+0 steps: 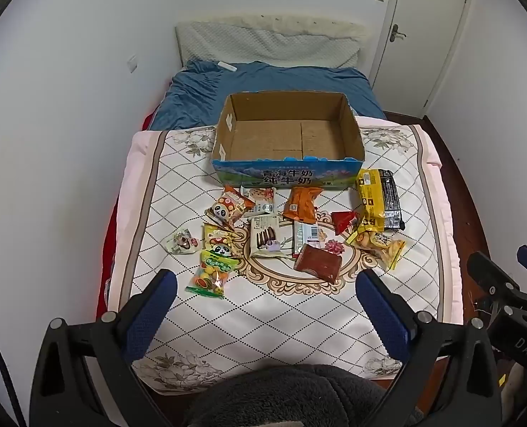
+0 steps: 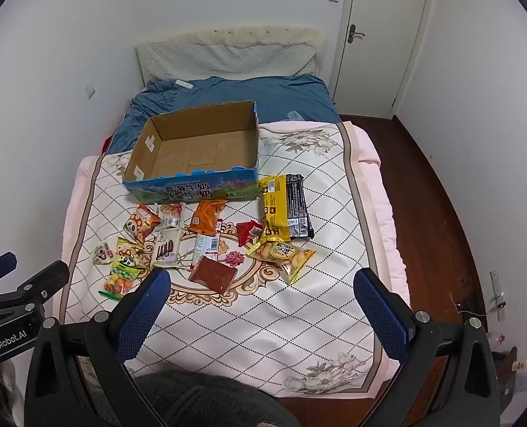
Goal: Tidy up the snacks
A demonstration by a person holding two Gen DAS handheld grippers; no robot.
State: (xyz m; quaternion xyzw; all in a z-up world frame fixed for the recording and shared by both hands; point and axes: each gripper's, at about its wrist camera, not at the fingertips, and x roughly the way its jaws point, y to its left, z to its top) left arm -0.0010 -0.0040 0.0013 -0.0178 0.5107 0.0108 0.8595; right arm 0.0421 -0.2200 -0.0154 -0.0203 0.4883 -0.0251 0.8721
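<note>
An empty open cardboard box [image 1: 228,131] [image 2: 146,153] with a blue printed front stands on the quilt. Several snack packets lie in front of it: a yellow-black pack [image 1: 379,199] [image 2: 285,206], an orange packet [image 1: 301,203] [image 2: 206,217], a brown packet [image 1: 317,262] [image 2: 212,274], a Franzzi biscuit pack [image 1: 264,236] [image 2: 166,247], a green candy bag [image 1: 212,274] [image 2: 121,277], a yellow cracker bag [image 1: 379,245] [image 2: 283,254]. My left gripper [image 1: 265,284] is open, empty, above the near quilt. My right gripper [image 2: 261,284] is open and empty too.
The patterned quilt [image 1: 228,320] [image 2: 263,320] covers the near bed; a blue blanket [image 1: 263,85] and pillow [image 1: 263,42] lie behind the box. Wooden floor [image 2: 434,213] and a door [image 2: 381,35] are to the right. A grey fleece sleeve [image 1: 281,398] sits at the bottom.
</note>
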